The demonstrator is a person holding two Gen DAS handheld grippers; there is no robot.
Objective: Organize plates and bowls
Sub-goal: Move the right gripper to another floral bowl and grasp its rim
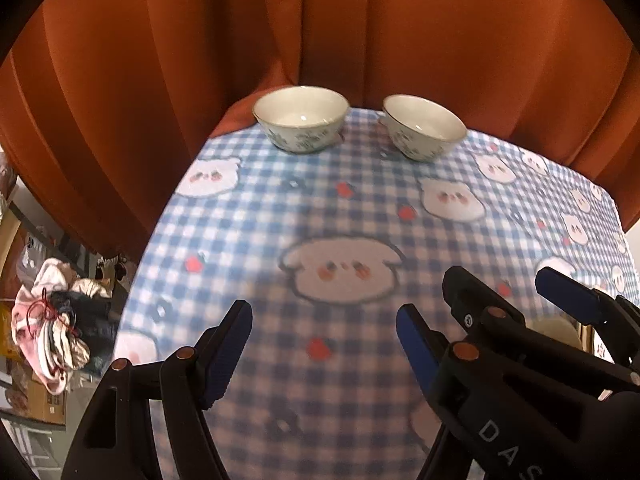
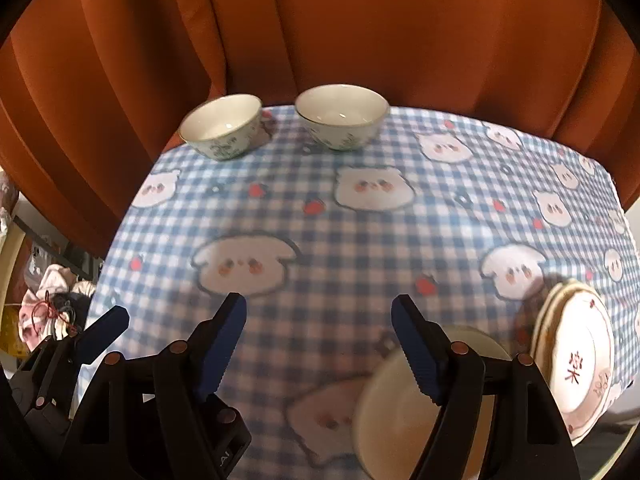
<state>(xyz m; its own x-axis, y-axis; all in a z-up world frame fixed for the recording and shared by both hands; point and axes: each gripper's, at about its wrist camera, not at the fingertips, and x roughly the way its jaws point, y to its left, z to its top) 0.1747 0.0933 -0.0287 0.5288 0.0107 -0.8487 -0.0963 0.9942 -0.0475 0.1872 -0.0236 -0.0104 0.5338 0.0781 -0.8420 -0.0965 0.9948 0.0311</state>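
Warm, dim indoor light; soft blur throughout (fisheye bending, dark corners).

right hand-held gripper (image 1: 500, 284) body: you can read "DAS", cut off at the edge
plate (image 2: 580, 364): red characters, unreadable

Checked tablecloth (image 1: 320, 208); orange curtain (image 1: 320, 20); clothes heap (image 1: 56, 320)

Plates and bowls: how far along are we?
Looks done: plates stacked at the table's near right, though a separate pale dish lies beside them. In hand: nothing; left claw and right claw are both open and empty. Left: the two bowls sit apart at the far edge, unstacked.
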